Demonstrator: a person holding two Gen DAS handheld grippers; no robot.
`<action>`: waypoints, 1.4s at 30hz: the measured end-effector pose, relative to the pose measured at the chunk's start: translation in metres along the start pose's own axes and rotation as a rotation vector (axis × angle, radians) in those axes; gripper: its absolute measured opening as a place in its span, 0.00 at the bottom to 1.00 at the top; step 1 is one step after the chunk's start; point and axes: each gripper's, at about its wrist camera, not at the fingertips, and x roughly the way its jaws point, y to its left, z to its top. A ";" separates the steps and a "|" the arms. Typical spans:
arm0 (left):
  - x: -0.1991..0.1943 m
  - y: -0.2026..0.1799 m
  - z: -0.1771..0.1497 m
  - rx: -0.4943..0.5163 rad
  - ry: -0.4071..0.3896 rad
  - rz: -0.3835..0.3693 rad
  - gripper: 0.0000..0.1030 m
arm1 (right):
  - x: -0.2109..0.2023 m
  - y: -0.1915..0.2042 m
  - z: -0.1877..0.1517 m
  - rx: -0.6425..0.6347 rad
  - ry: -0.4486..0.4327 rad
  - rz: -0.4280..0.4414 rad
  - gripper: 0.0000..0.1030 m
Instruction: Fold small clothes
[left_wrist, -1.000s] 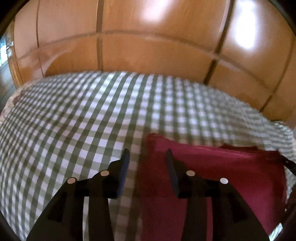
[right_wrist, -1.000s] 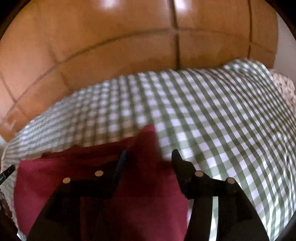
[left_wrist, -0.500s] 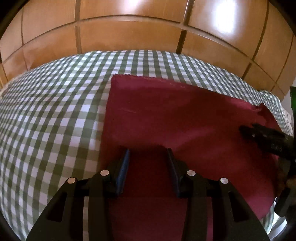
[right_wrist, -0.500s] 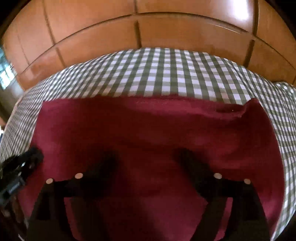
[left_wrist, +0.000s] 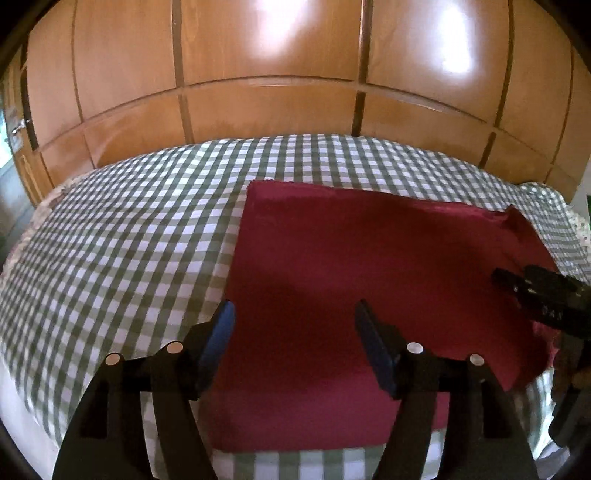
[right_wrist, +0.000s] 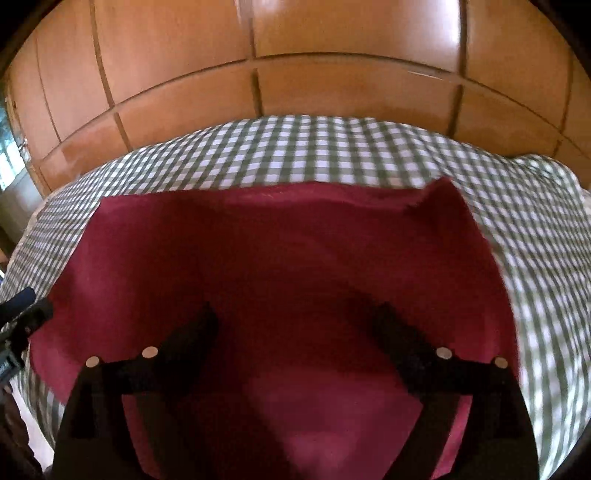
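A dark red cloth lies flat on the green-and-white checked bedspread; its far right corner is slightly turned up. My left gripper is open and empty, hovering over the cloth's near left part. The cloth also fills the right wrist view. My right gripper is open and empty over the cloth's near middle. The right gripper also shows at the right edge of the left wrist view, and the left gripper's tip shows at the left edge of the right wrist view.
Glossy wooden wardrobe panels stand close behind the bed. The checked bedspread runs to the bed's edges on both sides. A door handle is at far left.
Both grippers have pulled back and risen from the cloth's far corners to its near side. Both jaws have opened wider. The cloth now lies spread flat.
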 end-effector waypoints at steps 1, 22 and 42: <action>-0.004 -0.002 -0.002 0.001 -0.003 -0.005 0.65 | -0.006 -0.005 -0.004 0.010 -0.006 -0.003 0.85; -0.020 0.011 -0.032 -0.007 0.024 0.041 0.65 | -0.027 -0.052 -0.069 0.086 -0.077 -0.040 0.90; -0.010 0.063 -0.051 -0.179 0.139 -0.154 0.07 | -0.023 -0.049 -0.078 0.047 -0.155 -0.026 0.98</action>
